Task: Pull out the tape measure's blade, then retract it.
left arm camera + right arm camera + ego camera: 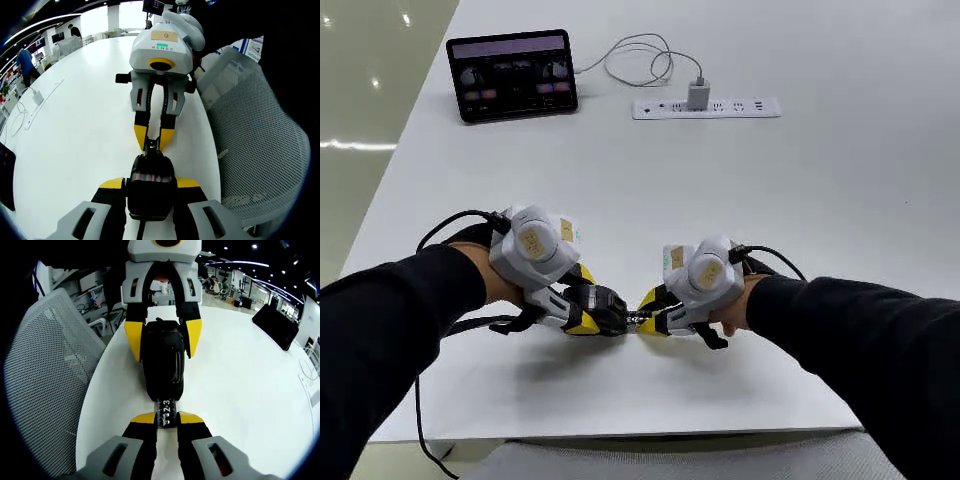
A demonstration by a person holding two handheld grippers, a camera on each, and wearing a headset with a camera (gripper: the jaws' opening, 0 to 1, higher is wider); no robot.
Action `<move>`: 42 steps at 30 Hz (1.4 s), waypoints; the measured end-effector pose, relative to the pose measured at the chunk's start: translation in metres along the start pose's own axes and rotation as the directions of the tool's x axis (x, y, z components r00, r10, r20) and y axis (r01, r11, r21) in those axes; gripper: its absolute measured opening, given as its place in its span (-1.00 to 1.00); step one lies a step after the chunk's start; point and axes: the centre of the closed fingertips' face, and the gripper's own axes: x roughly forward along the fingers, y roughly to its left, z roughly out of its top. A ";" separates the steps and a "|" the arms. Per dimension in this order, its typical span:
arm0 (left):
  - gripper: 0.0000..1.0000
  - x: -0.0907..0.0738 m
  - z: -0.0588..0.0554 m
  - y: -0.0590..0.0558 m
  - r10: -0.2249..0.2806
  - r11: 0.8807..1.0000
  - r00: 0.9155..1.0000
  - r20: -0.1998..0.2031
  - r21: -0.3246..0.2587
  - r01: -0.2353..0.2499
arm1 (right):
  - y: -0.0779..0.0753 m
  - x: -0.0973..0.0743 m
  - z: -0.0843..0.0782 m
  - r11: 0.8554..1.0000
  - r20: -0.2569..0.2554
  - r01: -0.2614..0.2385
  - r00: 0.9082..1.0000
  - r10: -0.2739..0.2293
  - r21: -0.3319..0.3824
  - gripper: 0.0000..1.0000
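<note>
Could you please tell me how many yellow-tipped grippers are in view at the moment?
2. The yellow-tipped left gripper is shut on the black tape measure case near the white table's front edge; the yellow-tipped right gripper faces it, pinching the numbered blade.

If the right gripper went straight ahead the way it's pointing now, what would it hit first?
The tape measure's black case, held between the left gripper's jaws. The right gripper is shut on the short pulled-out blade, so the case lies directly ahead, apparently close.
</note>
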 end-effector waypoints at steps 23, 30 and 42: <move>-0.37 0.001 0.000 0.002 0.004 1.000 1.000 0.006 -0.002 -0.004 | -0.001 -0.010 -0.010 1.000 -0.008 0.004 1.000 -0.004 0.014 -0.80; -0.37 0.002 0.000 0.002 0.008 1.000 1.000 0.016 -0.007 -0.008 | -0.001 -0.013 -0.013 1.000 -0.011 0.004 1.000 -0.004 0.022 -0.80; -0.37 0.002 0.000 0.002 0.013 1.000 1.000 0.017 -0.004 -0.013 | -0.003 -0.018 -0.019 0.999 -0.015 0.010 1.000 -0.010 0.031 -0.80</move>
